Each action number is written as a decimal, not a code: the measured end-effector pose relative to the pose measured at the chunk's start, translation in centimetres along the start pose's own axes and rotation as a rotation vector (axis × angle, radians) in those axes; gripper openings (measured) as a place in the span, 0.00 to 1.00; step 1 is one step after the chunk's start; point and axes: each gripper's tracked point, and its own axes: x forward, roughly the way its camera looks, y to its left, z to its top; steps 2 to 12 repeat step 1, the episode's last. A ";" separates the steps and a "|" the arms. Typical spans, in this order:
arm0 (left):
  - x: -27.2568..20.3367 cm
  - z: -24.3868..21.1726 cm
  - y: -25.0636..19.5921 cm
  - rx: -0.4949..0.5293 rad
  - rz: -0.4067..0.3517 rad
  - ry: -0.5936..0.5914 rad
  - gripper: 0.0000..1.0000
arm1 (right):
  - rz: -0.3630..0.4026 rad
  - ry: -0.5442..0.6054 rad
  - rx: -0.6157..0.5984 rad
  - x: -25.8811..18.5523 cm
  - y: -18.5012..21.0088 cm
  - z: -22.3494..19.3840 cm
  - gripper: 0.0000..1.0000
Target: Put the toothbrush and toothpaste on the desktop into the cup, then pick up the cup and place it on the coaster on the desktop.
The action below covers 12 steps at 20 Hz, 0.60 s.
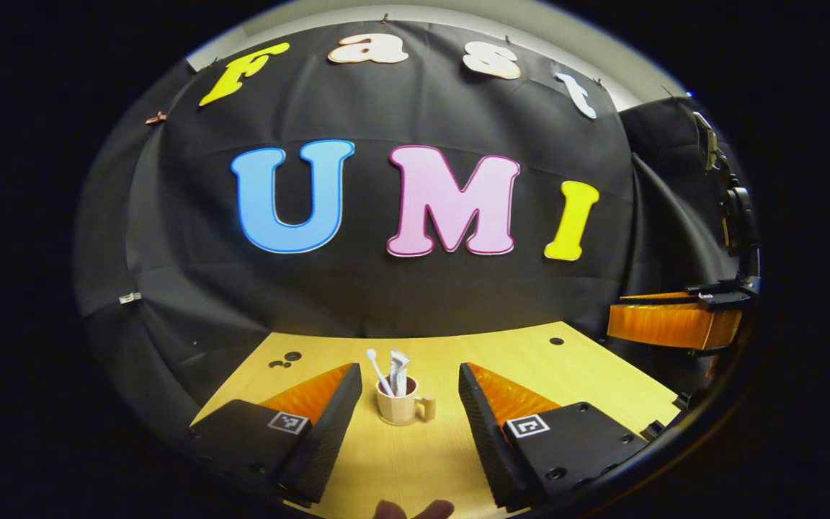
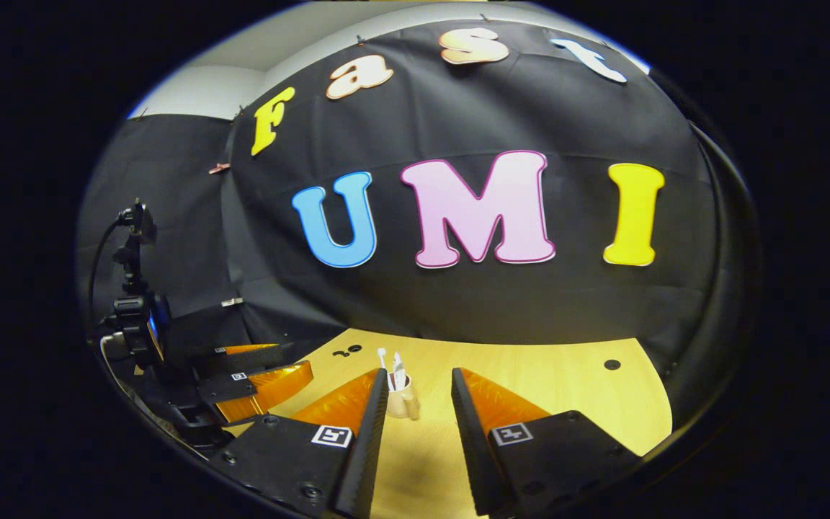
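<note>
A beige cup [image 1: 399, 409] with a handle stands upright on the wooden table [image 1: 588, 375], holding a white toothbrush [image 1: 377, 370] and a white toothpaste tube [image 1: 399, 372]. My left gripper [image 1: 408, 375] is open, hovering short of the cup, which sits between and beyond its fingers. In the right gripper view the cup [image 2: 402, 404] stands just past the left finger of my right gripper [image 2: 418, 373], which is open and holds nothing. I cannot make out a coaster under the cup.
The right gripper [image 1: 674, 324] hangs at the right above the table edge; the left gripper [image 2: 264, 382] shows low at the left. Small dark holes [image 1: 556, 341] dot the tabletop. A brownish shape [image 1: 415, 510] lies at the near edge.
</note>
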 end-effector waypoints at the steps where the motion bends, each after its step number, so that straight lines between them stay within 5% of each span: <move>1: 0.2 0.0 -0.2 -0.002 -0.011 0.002 0.84 | -0.016 0.002 -0.007 -0.2 -0.3 -0.1 0.47; 12: 0.2 0.0 -0.2 -0.002 -0.011 0.002 0.84 | -0.016 0.002 -0.007 -0.2 -0.3 -0.1 0.47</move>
